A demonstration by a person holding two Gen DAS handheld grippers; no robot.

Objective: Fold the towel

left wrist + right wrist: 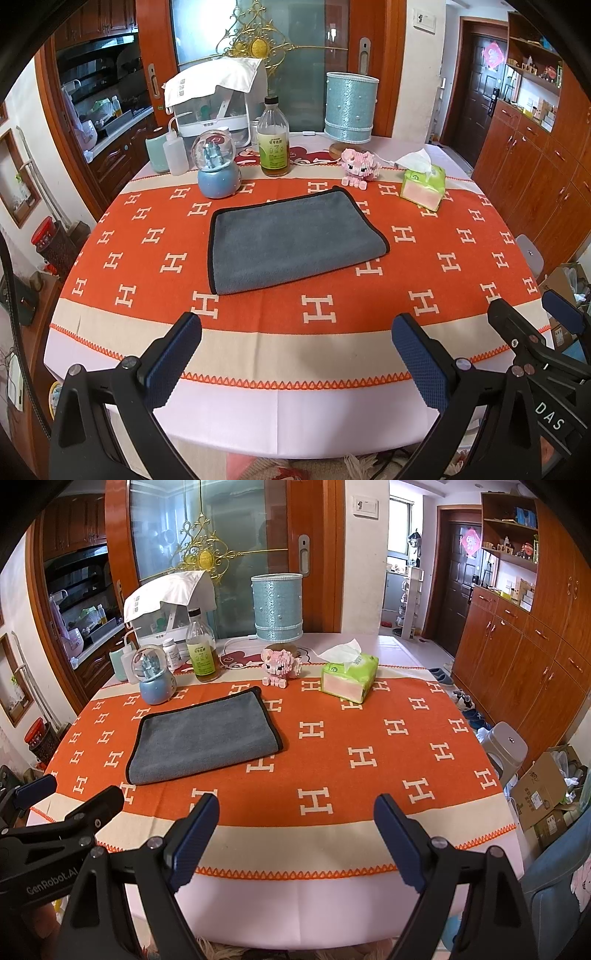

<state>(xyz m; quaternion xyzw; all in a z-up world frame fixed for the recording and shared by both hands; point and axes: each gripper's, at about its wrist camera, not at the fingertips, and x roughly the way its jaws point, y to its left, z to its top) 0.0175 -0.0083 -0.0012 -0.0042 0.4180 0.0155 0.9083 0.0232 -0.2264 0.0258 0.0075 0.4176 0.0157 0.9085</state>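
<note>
A grey towel with black edging (291, 240) lies flat on the orange patterned tablecloth (369, 314), folded into a rectangle. It also shows in the right wrist view (207, 734), left of centre. My left gripper (295, 354) is open and empty, hovering above the table's near edge, short of the towel. My right gripper (295, 830) is open and empty, level with it and to the right of the towel. The right gripper's fingers (561, 310) show at the right edge of the left wrist view; the left gripper's fingers (37, 786) show at the left of the right wrist view.
Behind the towel stand a snow globe (218, 166), a glass bottle (274, 140), a pink block pig (358, 166), a green tissue pack (423, 184) and a blue cylindrical lamp (351, 107). A grey stool (504, 746) and cardboard boxes (543, 790) stand right of the table.
</note>
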